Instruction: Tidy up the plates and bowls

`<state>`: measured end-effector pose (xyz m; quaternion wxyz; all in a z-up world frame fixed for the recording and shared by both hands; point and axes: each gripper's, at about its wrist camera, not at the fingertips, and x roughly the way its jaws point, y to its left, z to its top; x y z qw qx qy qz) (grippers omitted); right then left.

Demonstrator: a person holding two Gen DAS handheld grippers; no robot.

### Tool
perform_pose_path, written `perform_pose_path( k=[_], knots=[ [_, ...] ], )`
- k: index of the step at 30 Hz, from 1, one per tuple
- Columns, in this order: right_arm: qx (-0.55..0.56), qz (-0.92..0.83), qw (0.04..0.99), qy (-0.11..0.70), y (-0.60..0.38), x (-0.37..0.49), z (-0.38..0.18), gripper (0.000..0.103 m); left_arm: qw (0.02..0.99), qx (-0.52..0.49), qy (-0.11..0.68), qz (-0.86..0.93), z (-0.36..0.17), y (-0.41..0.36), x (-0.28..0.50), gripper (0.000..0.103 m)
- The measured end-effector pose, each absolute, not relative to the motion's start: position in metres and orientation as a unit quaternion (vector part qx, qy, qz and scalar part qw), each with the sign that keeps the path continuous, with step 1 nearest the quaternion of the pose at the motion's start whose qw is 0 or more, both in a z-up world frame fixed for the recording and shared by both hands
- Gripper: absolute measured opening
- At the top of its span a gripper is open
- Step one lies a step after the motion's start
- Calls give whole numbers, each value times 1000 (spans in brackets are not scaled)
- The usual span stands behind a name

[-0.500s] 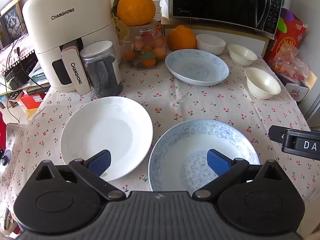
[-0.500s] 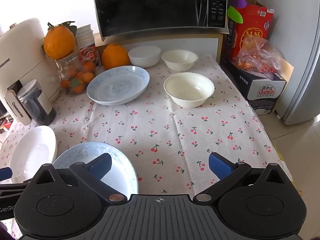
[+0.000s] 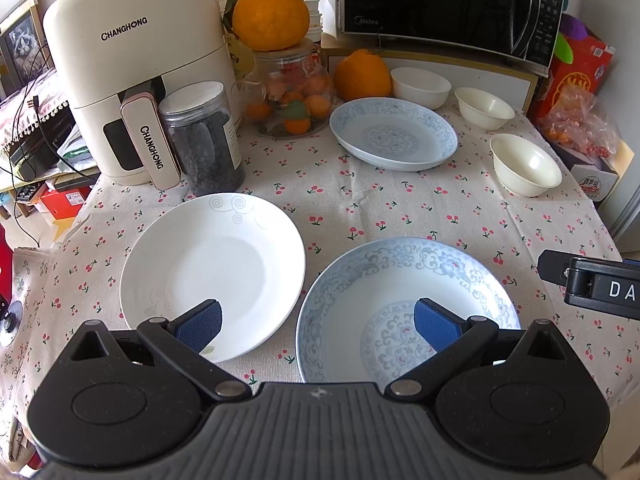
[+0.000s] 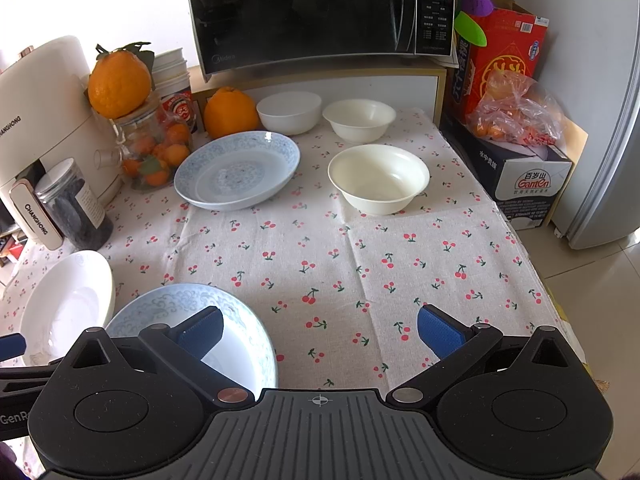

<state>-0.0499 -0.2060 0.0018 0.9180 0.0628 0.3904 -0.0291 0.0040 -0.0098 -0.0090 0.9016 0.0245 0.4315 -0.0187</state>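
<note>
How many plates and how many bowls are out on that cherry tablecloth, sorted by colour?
Blue-patterned plates: 2, the near one and the far one
White plate: 1
White bowl: 1
Cream bowls: 2, the back one and the front one
Total: 6

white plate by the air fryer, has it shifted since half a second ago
No. The white plate sits in the same spot against the dark jar behind it and the near blue plate beside it.
</note>
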Motion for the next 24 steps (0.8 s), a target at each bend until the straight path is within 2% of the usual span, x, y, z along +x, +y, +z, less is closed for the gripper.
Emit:
perform_pose_path(
  k=[24],
  knots=[
    [63, -29, 918, 391, -206, -48, 2, 103, 901, 28, 433, -21, -9, -13, 7, 103]
  ],
)
